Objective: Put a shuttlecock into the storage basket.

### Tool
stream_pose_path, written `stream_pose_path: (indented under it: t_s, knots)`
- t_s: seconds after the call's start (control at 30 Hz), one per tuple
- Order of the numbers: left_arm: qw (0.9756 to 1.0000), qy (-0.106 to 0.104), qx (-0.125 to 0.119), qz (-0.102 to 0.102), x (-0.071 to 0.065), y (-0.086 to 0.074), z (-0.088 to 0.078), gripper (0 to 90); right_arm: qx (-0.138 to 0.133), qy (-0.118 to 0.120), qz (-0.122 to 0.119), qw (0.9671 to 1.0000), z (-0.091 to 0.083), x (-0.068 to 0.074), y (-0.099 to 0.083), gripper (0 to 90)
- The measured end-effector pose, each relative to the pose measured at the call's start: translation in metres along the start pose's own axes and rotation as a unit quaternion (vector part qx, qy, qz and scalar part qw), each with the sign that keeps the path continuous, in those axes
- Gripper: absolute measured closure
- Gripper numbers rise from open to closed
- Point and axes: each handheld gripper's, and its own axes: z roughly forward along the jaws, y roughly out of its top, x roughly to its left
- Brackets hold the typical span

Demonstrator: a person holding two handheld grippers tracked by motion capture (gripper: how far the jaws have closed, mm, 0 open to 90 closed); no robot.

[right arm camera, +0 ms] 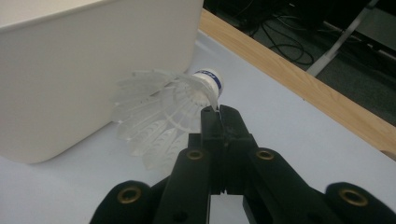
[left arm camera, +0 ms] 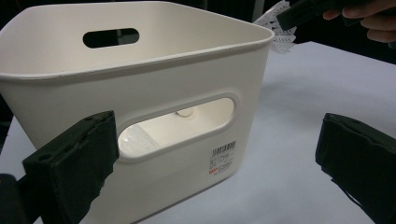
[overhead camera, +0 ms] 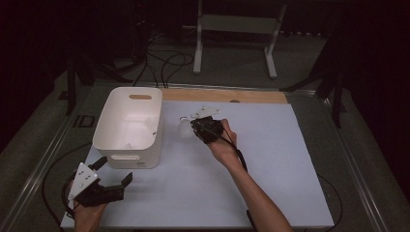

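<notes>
Right gripper (right arm camera: 219, 112) pinches the shuttlecock (right arm camera: 163, 112) at its skirt; lift gently over the bin (overhead camera: 130, 126) rim; left gripper (overhead camera: 113, 175) spread.

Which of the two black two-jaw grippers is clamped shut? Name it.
The right gripper: its jaws are pressed together, pinching the white plastic shuttlecock beside the white plastic bin. The left gripper holds its jaws wide apart, empty.

The storage bin (overhead camera: 128, 126) stands on the desk (overhead camera: 270, 159) at the left of centre in the high view. Just right of it, near the middle of the frame, is the shuttlecock (overhead camera: 184, 126), at the fingers of the right gripper (overhead camera: 197, 126). The left gripper (overhead camera: 116, 175) is at the lower left, just before the bin.
</notes>
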Motion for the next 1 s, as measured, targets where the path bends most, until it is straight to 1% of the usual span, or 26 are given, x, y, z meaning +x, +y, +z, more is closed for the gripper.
stream_pose_path:
  t_s: [0.5, 1.0]
  knots:
    - [1.0000, -0.001, 0.000, 0.000, -0.0004, -0.0003, 0.0008, 0.0, -0.007, 0.000, -0.002, 1.0000, -0.0050, 0.0016, 0.0041, 90.0]
    - [1.0000, 0.000, 0.002, 0.001, -0.0006, -0.0004, 0.0012, 0.0, -0.014, -0.001, -0.003, 0.9999, -0.0094, -0.0006, 0.0068, 90.0]
